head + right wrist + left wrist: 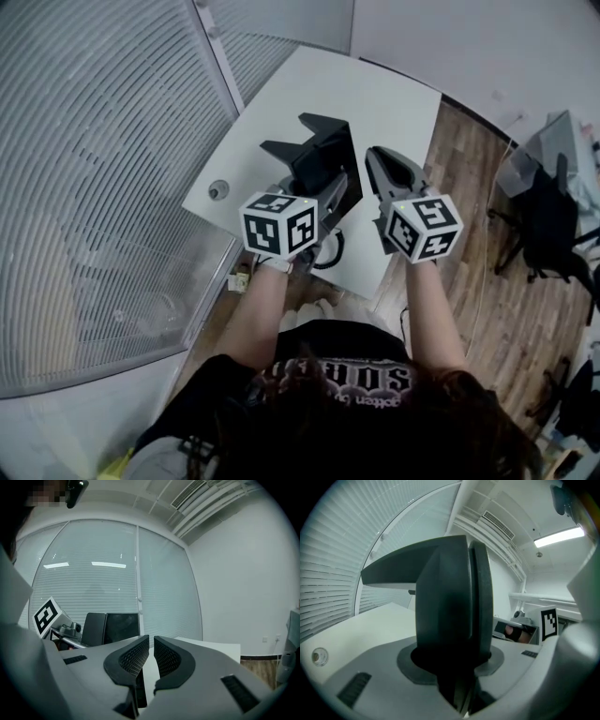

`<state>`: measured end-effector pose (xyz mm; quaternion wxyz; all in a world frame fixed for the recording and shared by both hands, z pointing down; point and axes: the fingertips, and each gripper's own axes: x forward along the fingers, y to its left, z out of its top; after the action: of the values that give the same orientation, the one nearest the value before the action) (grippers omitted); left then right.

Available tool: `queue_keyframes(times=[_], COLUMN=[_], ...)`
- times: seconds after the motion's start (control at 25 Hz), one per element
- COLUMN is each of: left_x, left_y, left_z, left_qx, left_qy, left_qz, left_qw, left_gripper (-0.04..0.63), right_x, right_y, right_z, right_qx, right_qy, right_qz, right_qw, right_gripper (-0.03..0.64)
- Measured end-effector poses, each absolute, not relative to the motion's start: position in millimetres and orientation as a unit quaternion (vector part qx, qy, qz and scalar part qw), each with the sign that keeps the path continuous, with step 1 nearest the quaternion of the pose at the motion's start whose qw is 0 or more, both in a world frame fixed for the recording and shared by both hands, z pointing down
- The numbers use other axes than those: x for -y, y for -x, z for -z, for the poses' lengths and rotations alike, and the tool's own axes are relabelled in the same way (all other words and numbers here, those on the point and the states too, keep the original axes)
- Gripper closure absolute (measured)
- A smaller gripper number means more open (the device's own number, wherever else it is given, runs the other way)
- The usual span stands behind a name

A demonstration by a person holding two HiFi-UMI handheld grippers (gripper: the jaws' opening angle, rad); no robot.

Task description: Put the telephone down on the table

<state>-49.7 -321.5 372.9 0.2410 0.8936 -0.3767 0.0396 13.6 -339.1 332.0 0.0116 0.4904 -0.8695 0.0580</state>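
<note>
The black telephone point(317, 157) is an angular dark piece held over the near part of the white table point(375, 94). My left gripper point(323, 202) is shut on it; in the left gripper view the telephone point(450, 602) fills the space between the jaws of the left gripper point(452, 663) and stands upright. Just to the right hovers my right gripper point(375, 155), its jaws together and empty. In the right gripper view the ribbed pads of the right gripper point(151, 656) nearly touch, and the telephone point(112, 627) shows off to the left.
A glass wall with blinds point(94, 187) runs along the table's left side. A round grommet point(218, 190) sits at the table's left edge. A black office chair point(553, 216) stands on the wooden floor at right. A dark cord loop point(330, 253) hangs under the telephone.
</note>
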Motion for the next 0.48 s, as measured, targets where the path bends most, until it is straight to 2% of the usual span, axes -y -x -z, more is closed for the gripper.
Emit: queue_keyframes(times=[0.48], left_x=[357], left_y=[45], left_z=[-381], left_qx=[0.372], left_qy=[-0.891], left_qz=[-0.045], left_qw=[0.255], left_gripper=[0.437], right_x=[373], right_y=[-21], right_z=[-334], right_qx=[0.868], right_qy=[-0.492], right_qz=[-0.064], right_qw=[0.017], right_gripper=[0.583])
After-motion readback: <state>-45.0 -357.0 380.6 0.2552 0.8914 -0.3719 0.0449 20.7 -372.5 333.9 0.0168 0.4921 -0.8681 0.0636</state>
